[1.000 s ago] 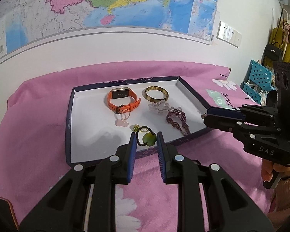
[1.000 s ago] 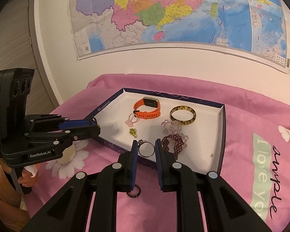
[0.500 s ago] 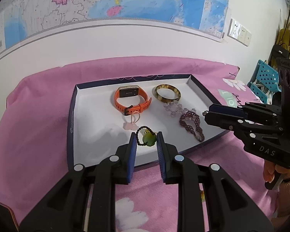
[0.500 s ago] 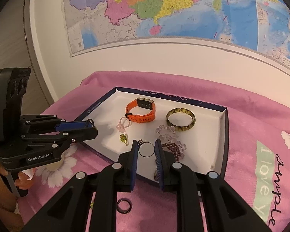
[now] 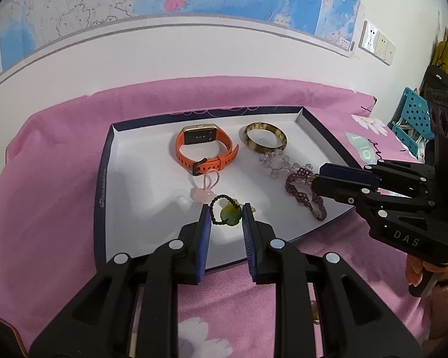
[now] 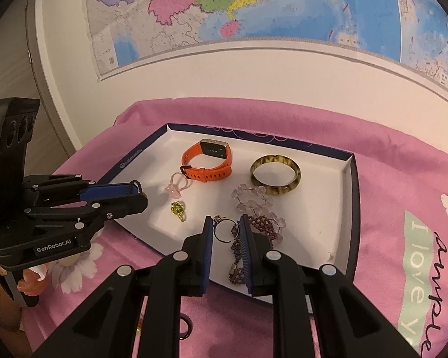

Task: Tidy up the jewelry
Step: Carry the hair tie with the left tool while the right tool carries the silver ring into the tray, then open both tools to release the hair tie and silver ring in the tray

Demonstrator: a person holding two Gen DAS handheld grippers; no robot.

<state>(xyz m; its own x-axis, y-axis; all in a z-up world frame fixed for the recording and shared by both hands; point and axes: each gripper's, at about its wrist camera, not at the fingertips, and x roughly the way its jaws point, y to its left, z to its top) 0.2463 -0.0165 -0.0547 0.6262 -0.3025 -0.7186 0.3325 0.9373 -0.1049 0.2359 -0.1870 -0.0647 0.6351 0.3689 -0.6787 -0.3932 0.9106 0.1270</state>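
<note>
Left gripper (image 5: 225, 219) clamps green pendant (image 5: 230, 215) over tray (image 5: 134, 197).

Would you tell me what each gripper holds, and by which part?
The left gripper pinches the green pendant by its sides; the right gripper pinches the silver ring across its band.
</note>
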